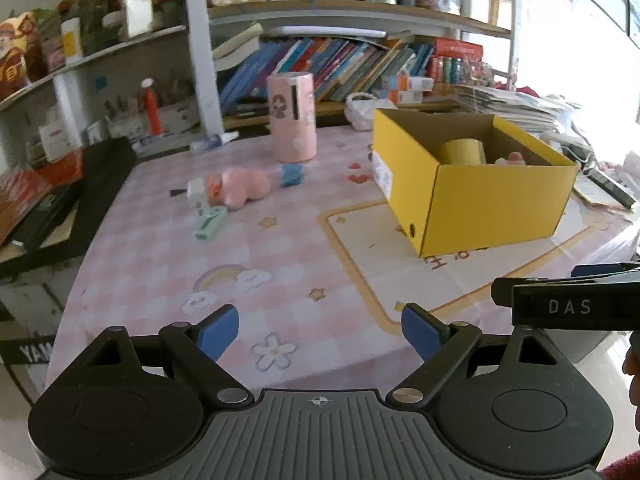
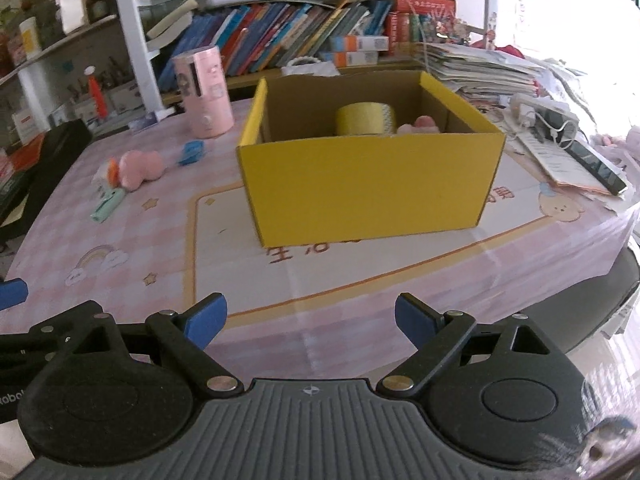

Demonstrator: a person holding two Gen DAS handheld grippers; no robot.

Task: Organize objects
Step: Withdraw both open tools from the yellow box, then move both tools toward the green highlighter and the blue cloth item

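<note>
A yellow cardboard box point(image 1: 496, 196) point(image 2: 372, 184) stands open on the pink table. Inside it are a yellow tape roll point(image 1: 464, 151) point(image 2: 366, 119) and a pink soft item point(image 1: 512, 159) point(image 2: 422, 125). On the table's left lie a pink plush toy point(image 1: 240, 185) point(image 2: 138, 167), a small white box point(image 1: 197, 193), a mint green item point(image 1: 210, 222) point(image 2: 107, 203) and a blue item point(image 1: 292, 174) point(image 2: 191, 152). A pink cylinder point(image 1: 293, 116) point(image 2: 204, 92) stands behind them. My left gripper point(image 1: 320, 334) is open and empty at the near table edge. My right gripper point(image 2: 310, 322) is open and empty, facing the box.
Bookshelves point(image 1: 340, 60) line the back. Paper stacks point(image 2: 480, 72), a charger with cable point(image 2: 540, 114) and a black phone-like slab point(image 2: 596, 166) lie right of the box. A black case point(image 1: 80, 196) sits at the table's left edge. The right gripper's body point(image 1: 568, 304) shows beside my left one.
</note>
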